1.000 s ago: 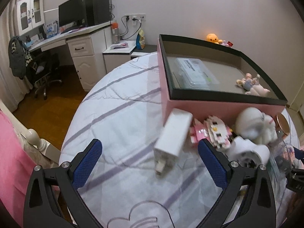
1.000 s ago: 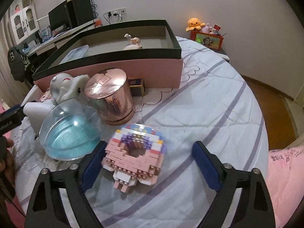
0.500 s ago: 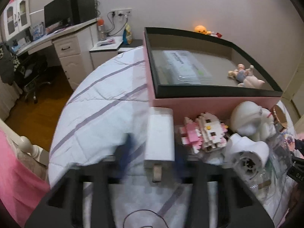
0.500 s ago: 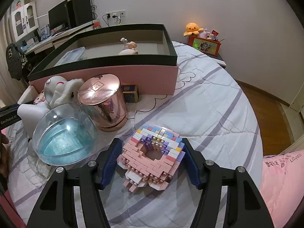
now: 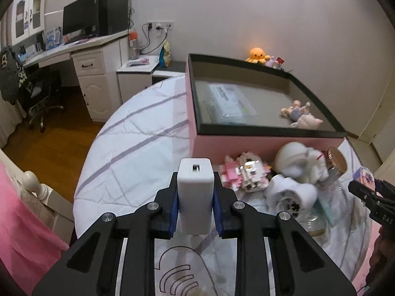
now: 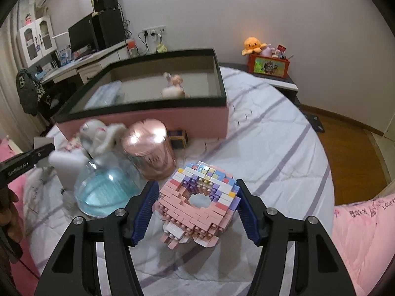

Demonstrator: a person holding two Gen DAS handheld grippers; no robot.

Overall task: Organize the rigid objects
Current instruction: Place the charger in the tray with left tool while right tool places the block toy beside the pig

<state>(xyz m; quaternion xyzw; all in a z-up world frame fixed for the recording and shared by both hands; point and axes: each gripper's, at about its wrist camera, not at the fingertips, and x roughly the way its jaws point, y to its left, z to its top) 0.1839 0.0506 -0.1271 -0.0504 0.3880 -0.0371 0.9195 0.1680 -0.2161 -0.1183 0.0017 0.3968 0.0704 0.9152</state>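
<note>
Now each gripper point(image 5: 195, 206) point(image 6: 196, 208) clamps its object: charger point(image 5: 195, 192), brick donut point(image 6: 200, 197).

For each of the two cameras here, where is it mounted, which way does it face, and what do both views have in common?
Left wrist: sits on the left gripper, looking down over the bed at the pink box; its fingers clamp a white charger, and the right gripper shows at the right edge.
Right wrist: sits on the right gripper, facing the same box; its fingers hold a brick donut, with the left gripper at the left edge.
Shared: box, copper tin, white plush.
</note>
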